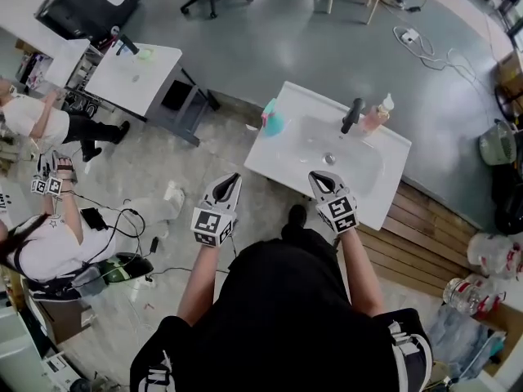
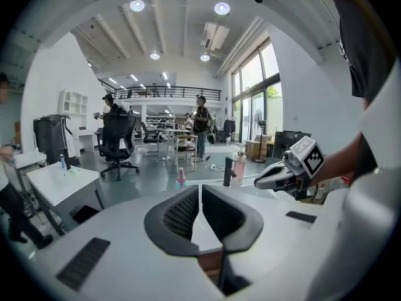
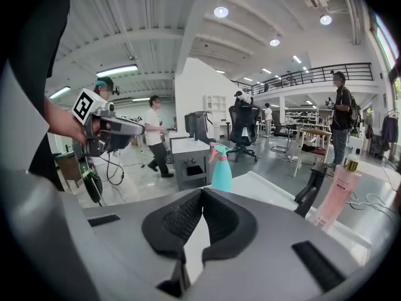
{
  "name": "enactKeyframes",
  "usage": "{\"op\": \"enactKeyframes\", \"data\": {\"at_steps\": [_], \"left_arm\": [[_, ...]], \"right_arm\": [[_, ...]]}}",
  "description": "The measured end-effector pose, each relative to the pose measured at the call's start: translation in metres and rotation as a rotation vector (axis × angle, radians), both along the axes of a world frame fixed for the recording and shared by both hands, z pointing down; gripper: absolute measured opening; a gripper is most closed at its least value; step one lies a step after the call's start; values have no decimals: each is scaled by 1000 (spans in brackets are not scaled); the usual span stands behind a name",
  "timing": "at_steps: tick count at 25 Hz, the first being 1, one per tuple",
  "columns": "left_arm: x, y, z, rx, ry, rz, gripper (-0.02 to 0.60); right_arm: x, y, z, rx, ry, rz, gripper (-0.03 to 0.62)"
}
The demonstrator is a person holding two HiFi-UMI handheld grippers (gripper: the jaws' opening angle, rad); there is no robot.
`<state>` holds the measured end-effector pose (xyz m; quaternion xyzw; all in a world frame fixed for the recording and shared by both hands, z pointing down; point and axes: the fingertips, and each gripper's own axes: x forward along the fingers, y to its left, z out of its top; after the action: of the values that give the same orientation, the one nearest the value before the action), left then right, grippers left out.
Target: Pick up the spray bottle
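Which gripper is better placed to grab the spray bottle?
Right, probably. The right gripper is at the sink, with the teal spray bottle large and nearly dead ahead of its shut jaws. The left gripper, also shut, sees it much smaller.

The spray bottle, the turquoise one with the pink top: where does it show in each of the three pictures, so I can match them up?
Head view: the spray bottle stands on the left edge of the white sink.
Left gripper view: small, just above the closed jaws' tips.
Right gripper view: larger, just above the jaws, slightly right of centre.
Shared landmark: the black faucet, to the bottle's right in every view.
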<state>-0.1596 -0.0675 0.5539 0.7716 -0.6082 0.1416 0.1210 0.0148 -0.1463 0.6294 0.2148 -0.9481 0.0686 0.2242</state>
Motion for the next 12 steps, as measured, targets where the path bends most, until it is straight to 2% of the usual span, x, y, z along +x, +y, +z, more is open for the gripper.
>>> {"op": "enactKeyframes", "data": {"at_steps": [7,12], "left_arm": [[8,-29,-5,19,-18,-33,34],[10,-34,-1,11,-23,-43,34]], "right_arm": [[2,-35,2,11,-1,-44,17],[8,-49,1,24,-10,-38,17]]}}
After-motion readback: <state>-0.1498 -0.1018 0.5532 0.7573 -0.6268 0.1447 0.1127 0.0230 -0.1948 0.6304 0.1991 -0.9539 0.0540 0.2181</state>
